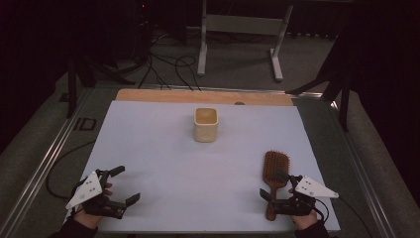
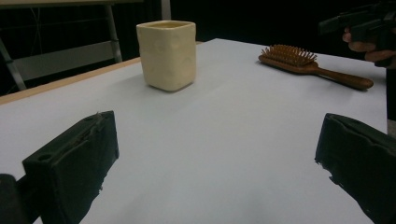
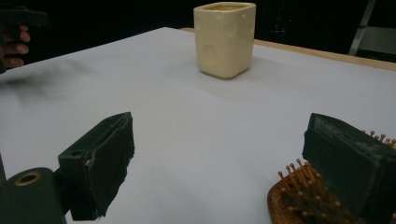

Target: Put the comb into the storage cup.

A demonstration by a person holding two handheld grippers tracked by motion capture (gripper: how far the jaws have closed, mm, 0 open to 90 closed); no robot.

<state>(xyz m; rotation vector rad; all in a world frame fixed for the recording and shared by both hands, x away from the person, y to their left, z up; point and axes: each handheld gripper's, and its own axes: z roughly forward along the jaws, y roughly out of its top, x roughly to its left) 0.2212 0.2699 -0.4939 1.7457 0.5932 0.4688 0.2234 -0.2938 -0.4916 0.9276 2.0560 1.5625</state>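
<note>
A wooden hairbrush [image 1: 274, 174] lies bristles up on the white sheet [image 1: 198, 163] that covers the table, its broad rounded head pointing away from the person and its slim handle running back toward the near edge; it sits well to the right of the cream cup [image 1: 205, 124] and nearer the person. The brush is dark reddish-brown and smooth, its head set with rows of short pegs tipped with small beads. The cup is a squarish, thick-walled holder with rounded corners and a matt, faintly dimpled skin, standing upright on the sheet near its far side. Beyond the sheet a strip of bare light wood [image 1: 198, 96] shows at the table's far edge. The right gripper [image 1: 277, 187] rests over the brush handle, its black jaws spread wide and pinching nothing; one jaw hangs just above the bristles. The left gripper [image 1: 121, 186] sits well to the left of the cup, near the sheet's front corner, its jaws likewise spread with only bare sheet between them. The high view gives the grey three-cornered plates on both grippers and the metal table legs on the floor behind. The left gripper view shows the brush from the side, with its bristles standing up and the handle lying flat, and the other hand's fingers [image 2: 362, 46] beyond it. The right gripper view brings the beaded pegs close and shows the rough, scuffed faces of the jaw pads.
</note>
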